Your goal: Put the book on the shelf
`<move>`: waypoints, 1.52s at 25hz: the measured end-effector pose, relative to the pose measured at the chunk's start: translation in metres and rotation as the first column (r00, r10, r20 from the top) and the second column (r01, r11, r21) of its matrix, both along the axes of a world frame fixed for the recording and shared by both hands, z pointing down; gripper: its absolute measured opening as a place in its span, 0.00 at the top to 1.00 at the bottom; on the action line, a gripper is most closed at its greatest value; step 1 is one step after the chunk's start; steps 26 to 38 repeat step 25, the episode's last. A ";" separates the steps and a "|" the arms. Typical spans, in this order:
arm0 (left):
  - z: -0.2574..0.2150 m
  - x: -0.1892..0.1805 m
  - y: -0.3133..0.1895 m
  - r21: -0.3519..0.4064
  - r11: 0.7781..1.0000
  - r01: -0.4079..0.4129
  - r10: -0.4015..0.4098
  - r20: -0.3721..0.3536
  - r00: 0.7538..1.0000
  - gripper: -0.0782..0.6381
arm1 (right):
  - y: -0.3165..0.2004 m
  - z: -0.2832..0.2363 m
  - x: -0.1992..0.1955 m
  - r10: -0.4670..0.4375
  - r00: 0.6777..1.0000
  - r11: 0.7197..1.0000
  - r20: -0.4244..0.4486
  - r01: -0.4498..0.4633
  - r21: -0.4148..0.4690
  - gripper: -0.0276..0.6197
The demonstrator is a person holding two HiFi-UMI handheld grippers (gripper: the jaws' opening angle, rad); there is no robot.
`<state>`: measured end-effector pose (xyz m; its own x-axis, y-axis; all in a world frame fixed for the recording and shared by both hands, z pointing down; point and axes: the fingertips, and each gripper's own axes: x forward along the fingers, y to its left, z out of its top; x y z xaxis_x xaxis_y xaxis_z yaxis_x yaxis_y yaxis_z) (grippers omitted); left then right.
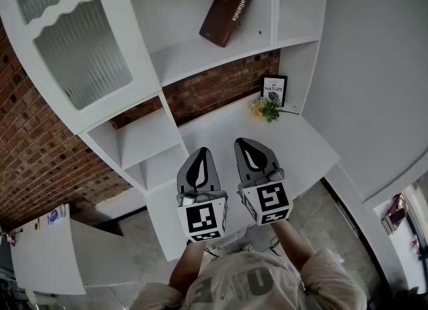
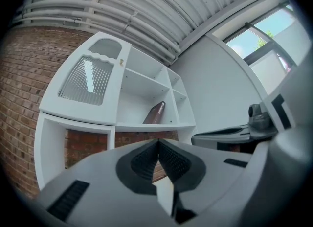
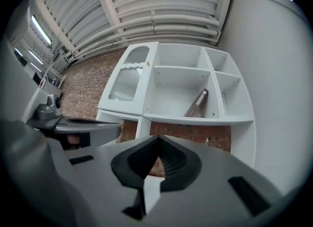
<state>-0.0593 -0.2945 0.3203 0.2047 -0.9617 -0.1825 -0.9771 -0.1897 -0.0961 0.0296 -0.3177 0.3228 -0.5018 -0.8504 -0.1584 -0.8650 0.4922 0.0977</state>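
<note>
A dark red book (image 1: 227, 15) leans tilted against the right wall of the middle compartment of the white shelf unit (image 1: 200, 51). It also shows as the book (image 2: 155, 113) in the left gripper view and the book (image 3: 197, 103) in the right gripper view. Both grippers hang side by side well below the shelf, over the white counter (image 1: 221, 128). My left gripper (image 1: 200, 156) is shut with nothing in it. My right gripper (image 1: 249, 145) is shut and empty too. Their tips, left gripper (image 2: 158, 144) and right gripper (image 3: 157, 139), point toward the shelf.
A cabinet door with ribbed glass (image 1: 80, 48) stands at the left of the shelf. A small framed picture (image 1: 273, 89) and a little flower bunch (image 1: 266, 109) sit at the back right of the counter. Brick wall (image 1: 40, 148) lies behind. A white wall (image 1: 374, 68) is at the right.
</note>
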 end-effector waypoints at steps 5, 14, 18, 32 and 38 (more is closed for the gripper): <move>0.001 0.000 -0.002 -0.007 1.000 0.003 -0.003 -0.003 1.000 0.87 | 0.001 0.007 -0.003 -0.010 1.000 1.000 -0.012 0.010 -0.016 0.93; 0.002 0.004 -0.005 -0.005 1.000 -0.002 0.002 -0.005 1.000 0.87 | -0.001 0.010 -0.004 -0.018 0.999 1.000 -0.028 0.018 -0.020 0.93; 0.002 0.006 -0.007 -0.007 1.000 -0.004 0.004 -0.001 1.000 0.87 | -0.004 0.011 -0.002 -0.017 0.999 1.000 -0.030 0.016 -0.022 0.93; 0.003 0.008 -0.009 -0.008 1.000 0.000 0.000 -0.004 1.000 0.87 | -0.004 0.013 -0.001 -0.018 0.999 1.000 -0.041 0.017 -0.025 0.93; 0.003 0.008 -0.009 -0.008 1.000 0.000 0.000 -0.004 1.000 0.87 | -0.004 0.013 -0.001 -0.018 0.999 1.000 -0.041 0.017 -0.025 0.93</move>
